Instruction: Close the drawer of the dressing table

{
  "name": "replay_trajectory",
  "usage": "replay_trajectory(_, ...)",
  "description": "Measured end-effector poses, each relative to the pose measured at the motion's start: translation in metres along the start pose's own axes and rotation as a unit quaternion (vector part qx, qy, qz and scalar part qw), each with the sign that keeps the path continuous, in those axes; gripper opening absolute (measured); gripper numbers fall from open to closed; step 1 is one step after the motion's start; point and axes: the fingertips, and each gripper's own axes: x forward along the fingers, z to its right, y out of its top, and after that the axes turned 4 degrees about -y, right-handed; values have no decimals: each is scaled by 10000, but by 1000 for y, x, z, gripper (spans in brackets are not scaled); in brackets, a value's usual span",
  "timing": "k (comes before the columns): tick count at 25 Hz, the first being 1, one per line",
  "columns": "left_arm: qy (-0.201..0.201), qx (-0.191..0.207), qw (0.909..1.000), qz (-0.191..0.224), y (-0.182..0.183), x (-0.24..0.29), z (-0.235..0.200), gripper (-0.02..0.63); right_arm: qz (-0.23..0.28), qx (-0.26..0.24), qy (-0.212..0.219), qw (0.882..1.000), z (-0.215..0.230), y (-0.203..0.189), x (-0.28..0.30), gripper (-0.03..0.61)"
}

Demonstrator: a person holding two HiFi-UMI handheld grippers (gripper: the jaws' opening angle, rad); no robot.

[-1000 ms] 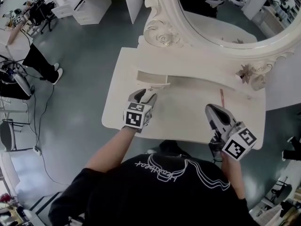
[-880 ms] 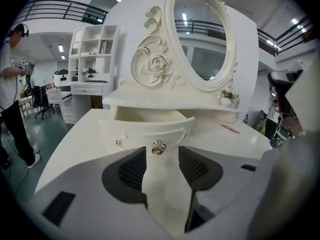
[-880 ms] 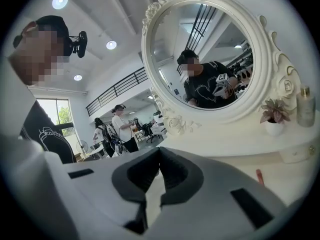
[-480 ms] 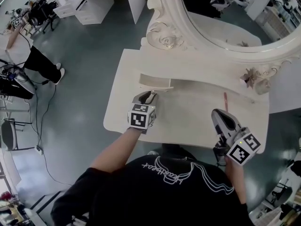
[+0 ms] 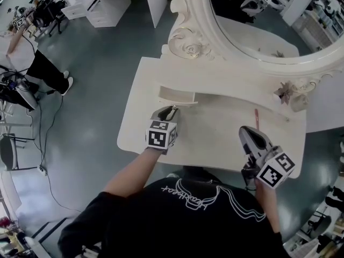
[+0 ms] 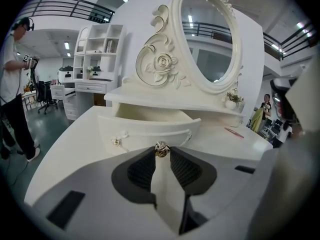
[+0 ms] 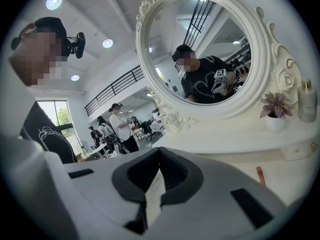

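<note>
Closing since the earlier frames, the left gripper [image 5: 172,109] has drawn its jaws in around the small metal knob [image 6: 161,148] at the middle of the drawer front, while the hand itself has hardly shifted. In the left gripper view the two dark pads sit against either side of that knob, pinching it at the very tips. The drawer [image 5: 176,95] stands pulled out from under the raised shelf of the dressing table [image 5: 215,136], at the left part of the tabletop, directly ahead of the left gripper. Its curved front faces the person and its open top shows a pale interior.

The right gripper [image 5: 248,131] hovers over the right part of the tabletop, well apart from the drawer. Its tips are together with nothing between them. A thin pink stick [image 5: 256,117] lies on the table just beyond it, near a small potted plant [image 7: 273,109] on the shelf.

From the head view the knob cannot be seen; the left gripper's tips cover it. In the left gripper view the gripper's grey body hides the lower middle of the drawer front, leaving a second small fitting [image 6: 116,142] visible to the left. The floor of the drawer cannot be made out. The oval mirror [image 5: 258,20] is cut off at the top edge of the head view. The right gripper view does not take in the drawer.
</note>
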Motion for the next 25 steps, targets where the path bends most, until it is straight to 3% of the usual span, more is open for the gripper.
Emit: replay_trajectory(25,-106,-85,9999,10,16,7,-7,94,-53,39,-9,10000,4,1,9,3)
